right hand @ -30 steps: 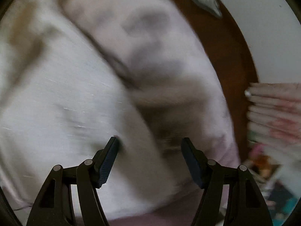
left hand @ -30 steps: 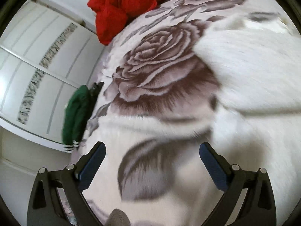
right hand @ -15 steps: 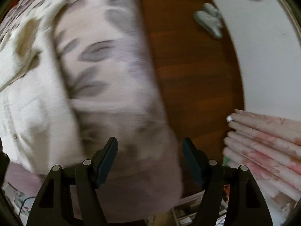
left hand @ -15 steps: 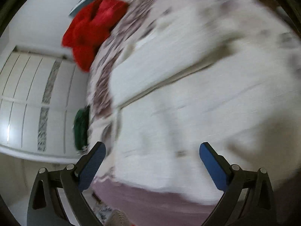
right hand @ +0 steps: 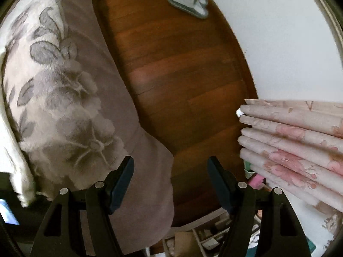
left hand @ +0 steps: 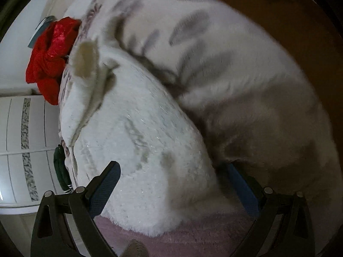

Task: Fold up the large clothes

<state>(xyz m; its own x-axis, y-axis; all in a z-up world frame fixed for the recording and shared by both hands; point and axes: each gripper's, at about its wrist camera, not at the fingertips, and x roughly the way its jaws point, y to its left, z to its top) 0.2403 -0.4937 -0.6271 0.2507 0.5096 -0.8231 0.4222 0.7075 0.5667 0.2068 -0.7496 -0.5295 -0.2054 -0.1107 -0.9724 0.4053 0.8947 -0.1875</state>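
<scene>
A large fluffy white garment [left hand: 133, 141] lies on a bed covered by a grey-rose blanket [left hand: 225, 68]. One of its cuffs [left hand: 84, 59] sticks up at the far end. My left gripper [left hand: 174, 184] is open, its fingers straddling the garment's near end without closing on it. My right gripper [right hand: 170, 180] is open and empty, off the bed's corner over the blanket's hanging edge [right hand: 70, 98] and the wooden floor [right hand: 175, 68]. A strip of the white garment [right hand: 12, 141] shows at the left edge of the right wrist view.
A red garment [left hand: 51, 57] is heaped at the bed's far end. A dark green garment [left hand: 61, 171] lies at the bed's left edge by a white wardrobe [left hand: 23, 139]. Grey slippers [right hand: 188, 0] sit on the floor. Pink floral curtains [right hand: 300, 141] hang at right.
Both grippers have swung right and down toward the bed's near corner. The left now sits over the white garment's end; the right has left the garment and faces the floor.
</scene>
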